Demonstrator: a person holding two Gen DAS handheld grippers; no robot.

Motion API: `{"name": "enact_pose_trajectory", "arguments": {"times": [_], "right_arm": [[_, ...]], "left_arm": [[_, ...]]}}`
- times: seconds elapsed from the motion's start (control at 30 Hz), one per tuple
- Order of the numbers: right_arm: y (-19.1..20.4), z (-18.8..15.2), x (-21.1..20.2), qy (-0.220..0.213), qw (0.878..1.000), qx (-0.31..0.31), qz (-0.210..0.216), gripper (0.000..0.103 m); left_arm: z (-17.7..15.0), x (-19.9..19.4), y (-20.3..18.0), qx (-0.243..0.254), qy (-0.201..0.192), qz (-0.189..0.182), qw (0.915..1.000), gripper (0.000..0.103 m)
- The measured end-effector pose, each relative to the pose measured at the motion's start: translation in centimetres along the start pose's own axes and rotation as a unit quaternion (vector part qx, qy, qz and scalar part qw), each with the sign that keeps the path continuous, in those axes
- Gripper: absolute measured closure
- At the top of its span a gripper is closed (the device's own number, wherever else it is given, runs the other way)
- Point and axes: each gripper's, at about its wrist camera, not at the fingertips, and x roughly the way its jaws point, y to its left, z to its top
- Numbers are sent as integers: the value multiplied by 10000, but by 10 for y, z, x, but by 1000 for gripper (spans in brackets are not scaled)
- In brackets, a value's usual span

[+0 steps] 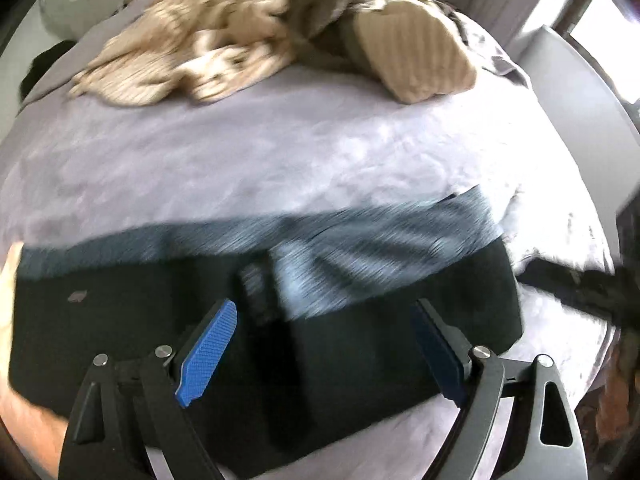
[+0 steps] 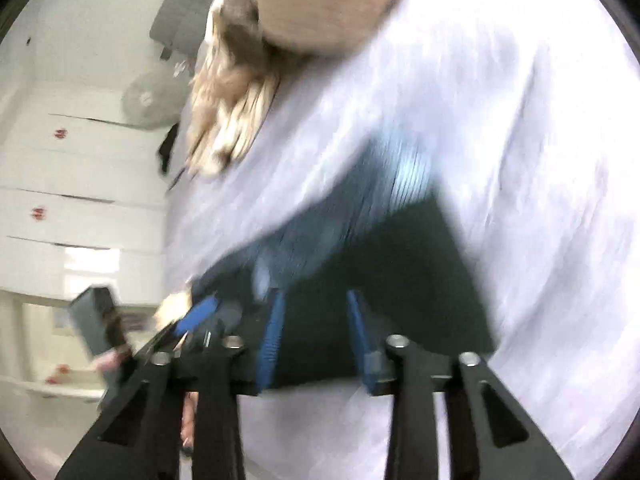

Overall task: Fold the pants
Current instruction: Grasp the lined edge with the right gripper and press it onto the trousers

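Note:
Dark pants (image 1: 360, 344) lie folded in a flat band across the near part of a lavender bed sheet (image 1: 280, 160), with a grey-blue ribbed part (image 1: 360, 248) along the far edge. My left gripper (image 1: 324, 312) is open above the pants, blue pads apart, holding nothing. In the right wrist view the pants (image 2: 380, 264) lie just past my right gripper (image 2: 316, 300), which is open with its blue pads apart over the near edge of the fabric. The left gripper's blue pad (image 2: 196, 316) shows at the left there. Both views are motion-blurred.
A heap of beige and brown clothes (image 1: 248, 40) lies at the far side of the bed, also in the right wrist view (image 2: 280, 40). A dark strap-like cloth (image 1: 568, 280) lies at the right bed edge. White drawers (image 2: 80, 200) stand beside the bed.

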Motion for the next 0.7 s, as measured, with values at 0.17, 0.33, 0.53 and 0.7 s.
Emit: {"name": "enact_pose_trajectory", "arguments": {"times": [0.17,0.33,0.53,0.7], "right_arm": [[-16,59,33,-48,9976,-225,-649,80],[-33,66,73,-10,9955,-173,-936,82],[-7,62,74,2,9874,-745,-1397,80],[24,36,64,50,9872,-989,-1253,79]], "left_arm": [[22,48,-21,-36,90,328,9994,13],[-6,76,8,-157,426,611,9971,13],[-25,64,26,104,482,662,9966,9],[-38,46,41,60,478,645,9968,9]]}}
